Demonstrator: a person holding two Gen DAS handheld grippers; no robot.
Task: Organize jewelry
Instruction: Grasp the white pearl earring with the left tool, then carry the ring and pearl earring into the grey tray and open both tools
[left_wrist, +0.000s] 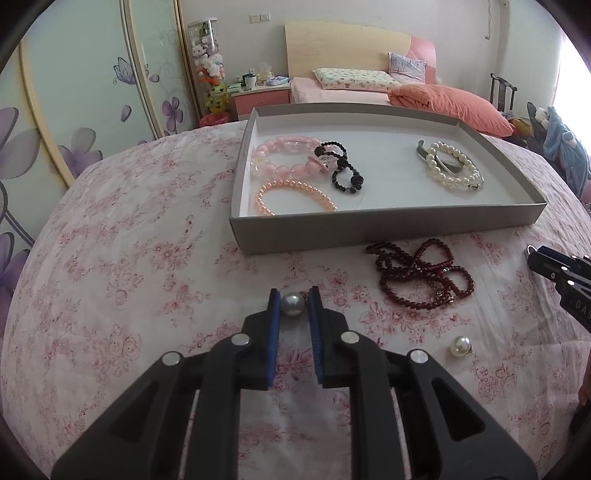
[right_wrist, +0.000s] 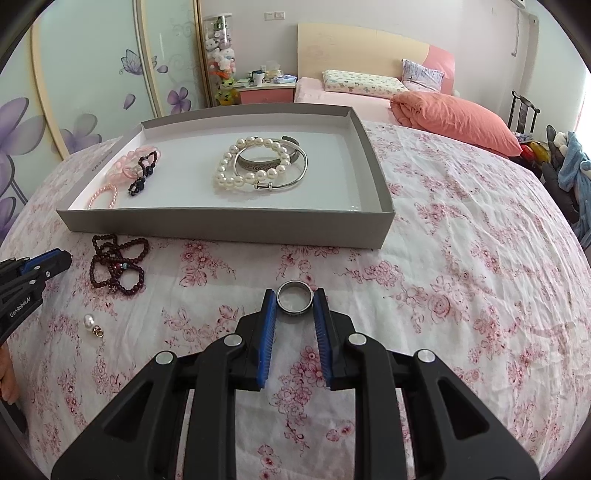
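My left gripper (left_wrist: 293, 301) is shut on a grey pearl earring (left_wrist: 292, 304), just above the floral cloth. My right gripper (right_wrist: 295, 301) is shut on a silver ring (right_wrist: 294, 300). A grey tray (left_wrist: 369, 229) (right_wrist: 221, 227) lies ahead, holding pink bead bracelets (left_wrist: 284, 157), a black bead bracelet (left_wrist: 341, 166), a white pearl bracelet (right_wrist: 247, 162) and silver bangles (right_wrist: 291, 177). A dark red bead necklace (left_wrist: 421, 273) (right_wrist: 114, 266) and a white pearl earring (left_wrist: 460, 346) (right_wrist: 90, 322) lie on the cloth in front of the tray.
The table wears a pink floral cloth (left_wrist: 129, 277). Behind it stand a bed with an orange quilt (right_wrist: 454, 114), a nightstand (right_wrist: 266, 92) and a wardrobe with flower decals (left_wrist: 74, 110).
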